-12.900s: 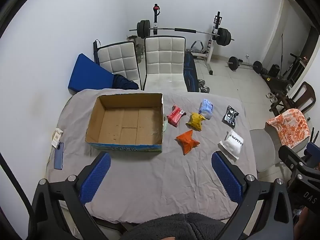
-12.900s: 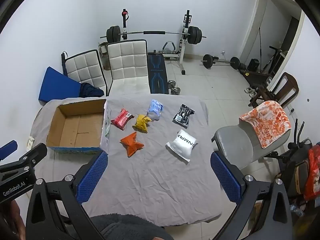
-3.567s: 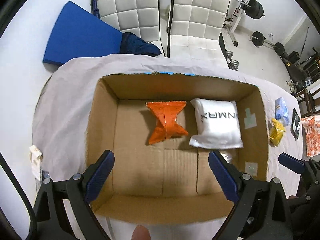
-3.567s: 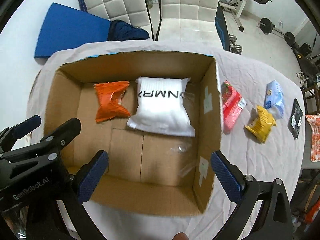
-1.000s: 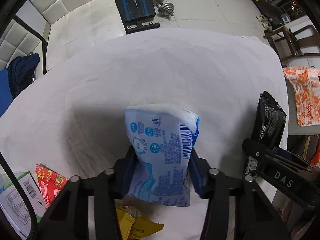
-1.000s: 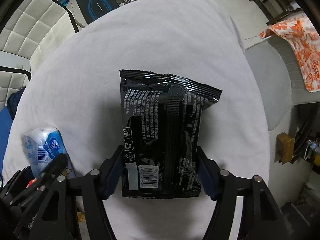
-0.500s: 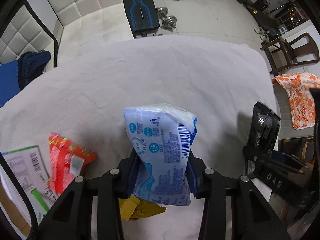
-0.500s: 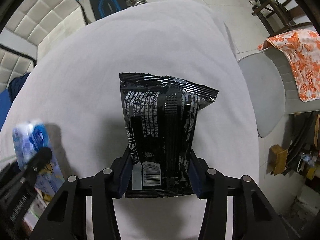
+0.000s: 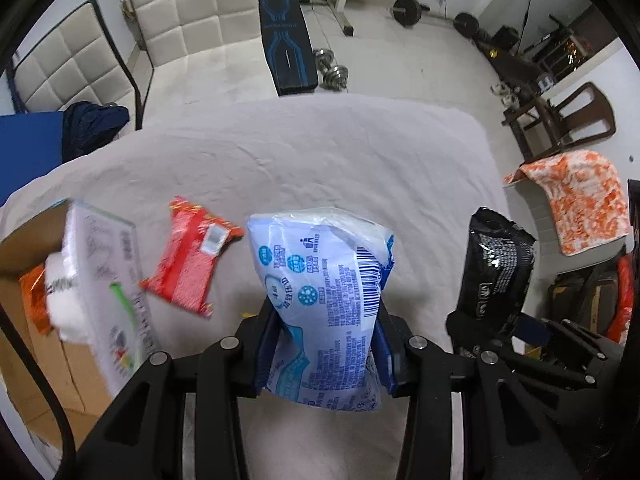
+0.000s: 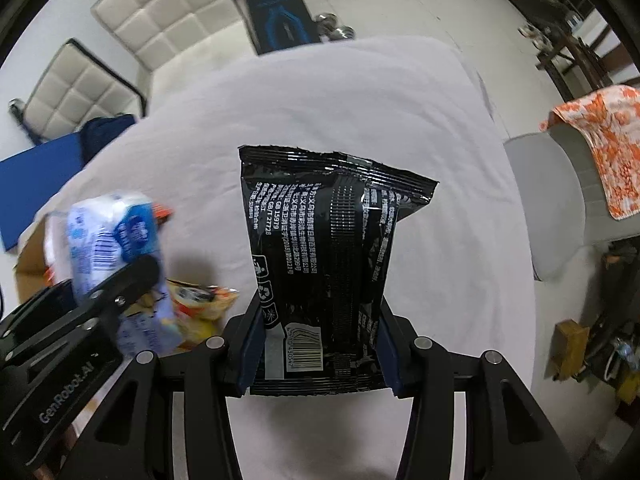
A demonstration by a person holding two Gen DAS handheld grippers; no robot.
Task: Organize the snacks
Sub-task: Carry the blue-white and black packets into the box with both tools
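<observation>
your left gripper (image 9: 325, 344) pinches the pale blue printed packet (image 9: 324, 300) at centre frame, your right gripper (image 10: 318, 344) clamps the glossy black packet (image 10: 328, 264), and only the left view shows the red packet (image 9: 188, 258) beside the cardboard box (image 9: 36, 280) at left.

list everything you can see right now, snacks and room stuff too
blue packet: 1, pale blue, held up by left gripper
black packet: 1, black, held up by right gripper
red packet: 1, red, flat on the table
yellow packet: 1, yellow, on the table below the blue packet
cardboard box: 1, brown, table's left edge, orange and white packets inside
table: 1, grey cloth
padded chairs: 2, white, behind the table
weight bench: 1, black-blue, floor
orange towel: 1, over a grey seat
left gripper: 1, black, blue fingers
right gripper: 1, black, blue fingers
</observation>
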